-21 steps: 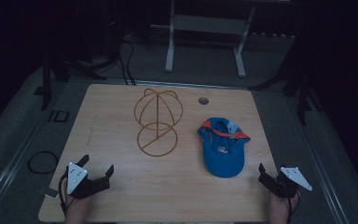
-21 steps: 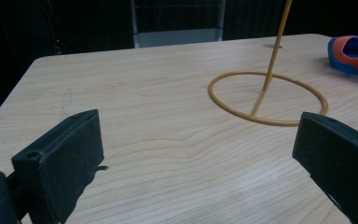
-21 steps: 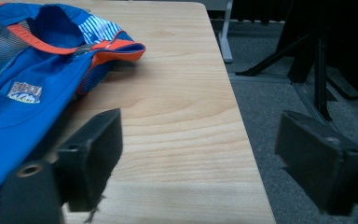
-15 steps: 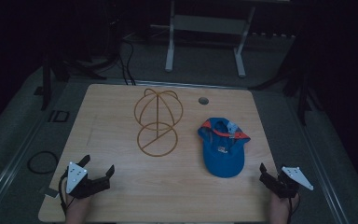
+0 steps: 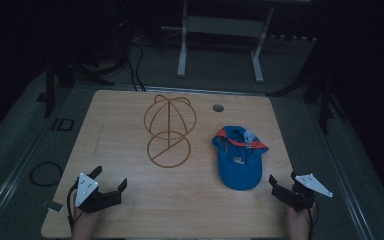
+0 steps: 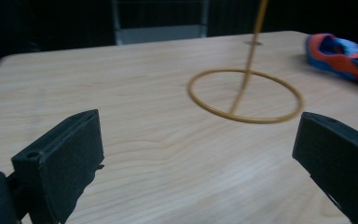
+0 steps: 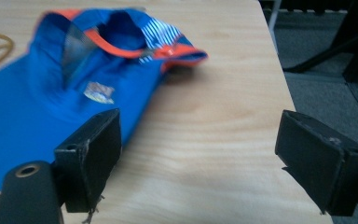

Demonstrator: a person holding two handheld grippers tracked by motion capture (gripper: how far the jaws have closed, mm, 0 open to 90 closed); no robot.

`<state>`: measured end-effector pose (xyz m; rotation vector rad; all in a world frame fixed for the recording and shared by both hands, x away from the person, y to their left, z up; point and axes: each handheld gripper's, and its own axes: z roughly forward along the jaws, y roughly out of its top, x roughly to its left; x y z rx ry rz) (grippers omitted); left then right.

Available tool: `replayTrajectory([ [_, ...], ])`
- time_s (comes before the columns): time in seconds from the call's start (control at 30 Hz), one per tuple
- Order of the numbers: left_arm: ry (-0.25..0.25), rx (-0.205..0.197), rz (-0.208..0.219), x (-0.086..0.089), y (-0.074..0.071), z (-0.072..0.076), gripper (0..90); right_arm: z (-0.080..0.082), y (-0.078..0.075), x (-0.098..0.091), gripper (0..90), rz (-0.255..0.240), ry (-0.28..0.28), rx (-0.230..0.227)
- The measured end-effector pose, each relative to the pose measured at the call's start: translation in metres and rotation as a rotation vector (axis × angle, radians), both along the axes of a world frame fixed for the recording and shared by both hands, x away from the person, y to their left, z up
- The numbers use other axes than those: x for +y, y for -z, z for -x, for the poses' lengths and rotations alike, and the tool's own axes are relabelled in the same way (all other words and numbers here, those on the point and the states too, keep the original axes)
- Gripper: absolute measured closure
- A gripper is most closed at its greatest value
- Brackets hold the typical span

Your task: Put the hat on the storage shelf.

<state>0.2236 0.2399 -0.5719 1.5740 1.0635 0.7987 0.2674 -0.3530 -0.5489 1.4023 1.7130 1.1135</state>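
Dark room all round, and one pale wooden table (image 5: pixel 130 125) lit in the middle of it. Down at its near edge, the left gripper (image 5: pixel 111 181) sits low over bare wood, jaws spread wide with nothing between them. Over on the other corner, the right gripper (image 5: pixel 284 181) is also splayed apart and empty, its nose aimed at the blue cap (image 5: pixel 237 160).

That cap lies on the right half of the table, just ahead of the right gripper, brim toward the person, the orange-trimmed opening on the far side. From the right gripper view the blue cap (image 7: pixel 51 93) runs behind the left jaw, close to it but not pinched.

Mid-table stands the wire hat stand (image 5: pixel 169 127), a ring base with a domed cage on a stem, well apart from the cap. In the left gripper view its ring (image 6: pixel 246 95) lies ahead and clear.

My read: this is the opening approach, nothing grasped yet. Next up, I'd judge, the right gripper slides in for the brim or crown edge, and soft fabric wants a firm pinch.

Hard to tell: the cap's small label is blurred, and the stand's dome is cut off in the left gripper view.
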Motion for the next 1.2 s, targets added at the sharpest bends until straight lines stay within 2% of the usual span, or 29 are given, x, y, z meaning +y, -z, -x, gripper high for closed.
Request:
replayTrajectory([
  [0.07, 0.023, -0.008, 0.001, -0.002, 0.000, 0.001, 2.2, -0.002, -0.013, 0.004, 14.7, -0.002, -0.030, 0.004],
  [0.1, 0.027, -0.007, 0.003, -0.002, -0.001, 0.001, 2.2, -0.002, -0.013, 0.004, 14.7, -0.002, -0.030, 0.004],
  [0.23, 0.030, -0.002, -0.011, -0.004, 0.000, 0.000, 2.2, -0.008, -0.028, 0.006, 14.6, -0.027, -0.059, 0.007],
  [0.4, 0.020, 0.004, -0.014, -0.004, -0.001, 0.000, 2.2, -0.020, -0.050, 0.008, 14.2, -0.043, -0.072, -0.018],
  [0.5, 0.018, 0.008, -0.014, -0.004, -0.001, 0.000, 2.2, -0.031, -0.062, 0.011, 14.0, -0.031, -0.086, -0.018],
  [0.63, 0.024, 0.013, -0.015, -0.005, -0.001, 0.000, 2.2, -0.048, -0.077, 0.015, 13.9, -0.016, -0.133, -0.007],
  [0.83, 0.045, 0.041, -0.004, -0.006, -0.002, -0.001, 2.2, -0.069, -0.090, 0.019, 13.8, -0.050, -0.170, -0.026],
  [0.93, 0.054, 0.051, -0.018, -0.008, -0.003, 0.000, 2.2, -0.079, -0.095, 0.022, 14.0, -0.033, -0.189, -0.042],
  [1.03, 0.046, 0.055, -0.060, -0.012, -0.004, 0.001, 2.2, -0.091, -0.097, 0.027, 14.3, 0.002, -0.220, -0.024],
  [1.2, 0.045, 0.029, -0.081, -0.015, -0.006, 0.003, 2.2, -0.110, -0.095, 0.036, 15.1, 0.002, -0.250, 0.011],
])
